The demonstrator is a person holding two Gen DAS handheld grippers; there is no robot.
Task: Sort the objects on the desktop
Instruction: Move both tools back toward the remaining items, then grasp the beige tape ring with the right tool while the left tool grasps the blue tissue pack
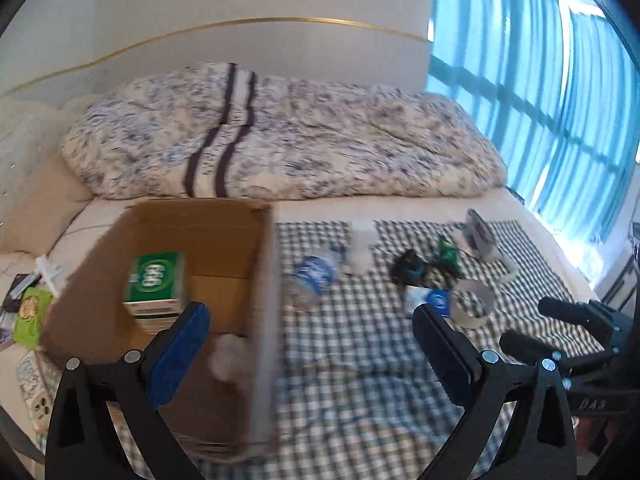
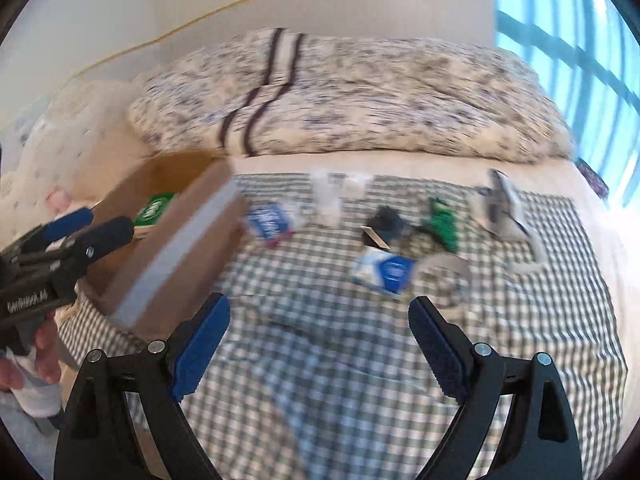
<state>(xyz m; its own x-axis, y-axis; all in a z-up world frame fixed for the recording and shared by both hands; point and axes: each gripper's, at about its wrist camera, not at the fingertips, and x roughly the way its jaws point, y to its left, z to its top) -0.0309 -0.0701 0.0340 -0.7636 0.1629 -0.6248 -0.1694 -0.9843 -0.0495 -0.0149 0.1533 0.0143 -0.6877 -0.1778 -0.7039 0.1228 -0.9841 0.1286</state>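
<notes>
An open cardboard box (image 1: 256, 288) (image 2: 176, 248) stands at the left of the checked cloth (image 1: 360, 360), holding a green carton (image 1: 154, 284) (image 2: 154, 208) and a pale round item (image 1: 228, 356). My left gripper (image 1: 312, 312) (image 2: 90, 226) hovers open over the box's right wall, holding nothing. On the cloth lie a blue-labelled plastic bottle (image 1: 312, 276) (image 2: 268, 220), a white cup (image 1: 362, 244), a black item (image 1: 408, 266), a green item (image 1: 448, 252), a blue-and-white packet (image 1: 428, 300) (image 2: 384, 270) and a tape roll (image 1: 474, 300) (image 2: 444, 276). My right gripper (image 2: 320, 302) (image 1: 536, 322) is open above bare cloth.
A folded patterned quilt (image 1: 280, 140) lies behind the cloth. A grey-white item (image 1: 480, 232) sits at the far right. A green packet (image 1: 30, 312) and a power strip (image 1: 38, 396) lie left of the box. A hand (image 2: 40, 356) holds the left gripper. Blue curtains (image 1: 540, 100) hang at the right.
</notes>
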